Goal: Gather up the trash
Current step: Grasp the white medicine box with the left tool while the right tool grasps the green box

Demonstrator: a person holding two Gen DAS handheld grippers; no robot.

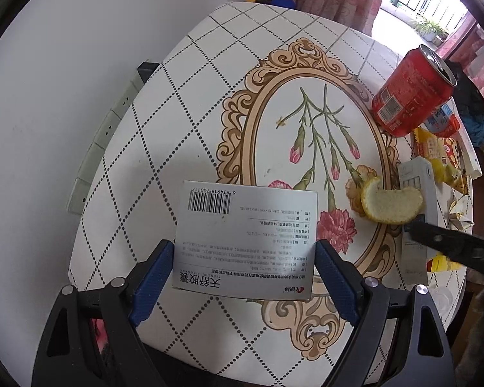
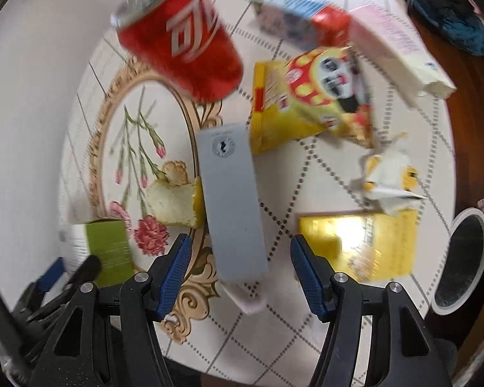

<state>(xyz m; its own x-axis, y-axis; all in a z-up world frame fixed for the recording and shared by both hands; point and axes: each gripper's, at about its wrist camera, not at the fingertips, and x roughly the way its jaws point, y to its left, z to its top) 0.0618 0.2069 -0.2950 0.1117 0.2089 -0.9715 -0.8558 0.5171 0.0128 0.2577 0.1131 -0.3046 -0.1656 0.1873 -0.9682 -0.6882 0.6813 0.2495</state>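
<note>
While I hold the left gripper [image 1: 244, 269] over the near edge of the table [image 1: 190, 103], its blue pads are pressed against both side edges of a white medicine box [image 1: 247, 242], barcode face up. I read this as a firm clamp on the box, which sits just above the flowered tabletop.

Right of it, a piece of citrus peel [image 1: 391, 201] lies on the oval floral print, touching a grey box [image 1: 418, 190]. A red soda can [image 1: 413, 92] stands tilted farther back, with a yellow snack bag [image 1: 442, 158] just beside it.

On my right gripper [image 2: 240, 266], the jaws stand wide apart, gripping nothing. Between the pads I see the near end of the grey box [image 2: 230, 203], lying flat and untouched by either pad. A gold packet [image 2: 368, 246] lies just right of the right pad, and crumpled paper [image 2: 388, 177] lies beyond it. A round bin [image 2: 461, 259] stands off the table's right edge. The right-wrist view is motion-blurred, so I cannot read finer print.
</note>
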